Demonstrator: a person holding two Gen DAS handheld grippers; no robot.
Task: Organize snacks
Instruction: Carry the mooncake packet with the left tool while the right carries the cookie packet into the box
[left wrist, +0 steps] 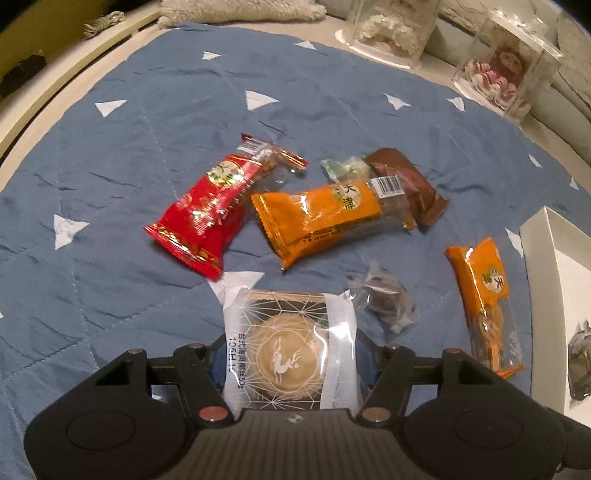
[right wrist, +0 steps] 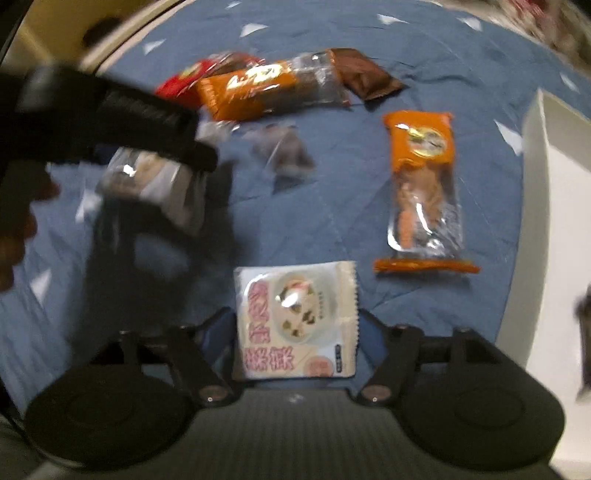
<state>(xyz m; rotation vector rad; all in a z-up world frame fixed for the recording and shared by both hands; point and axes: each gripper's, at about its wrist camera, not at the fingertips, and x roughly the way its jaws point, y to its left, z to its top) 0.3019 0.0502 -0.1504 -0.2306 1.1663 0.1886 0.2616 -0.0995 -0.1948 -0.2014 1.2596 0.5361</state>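
Observation:
My left gripper [left wrist: 290,354] is shut on a clear-wrapped round pastry [left wrist: 288,350] with a white rabbit print, held above the blue quilt [left wrist: 110,166]. It also shows in the right wrist view [right wrist: 147,184], blurred, at the left. My right gripper [right wrist: 295,332] is shut on a white snack packet [right wrist: 295,321] with pink lettering. On the quilt lie a red packet [left wrist: 207,210], a long orange packet [left wrist: 325,218], a brown packet [left wrist: 406,184], a green-white packet [left wrist: 347,168], a small clear-wrapped dark sweet [left wrist: 384,299] and a second orange packet [left wrist: 487,295], also in the right wrist view [right wrist: 424,188].
A white box [left wrist: 546,266] sits at the right edge of the quilt, also in the right wrist view [right wrist: 546,184]. Two clear display cases [left wrist: 391,29] [left wrist: 506,66] with trinkets stand at the back right. A fluffy cushion [left wrist: 236,9] lies at the back.

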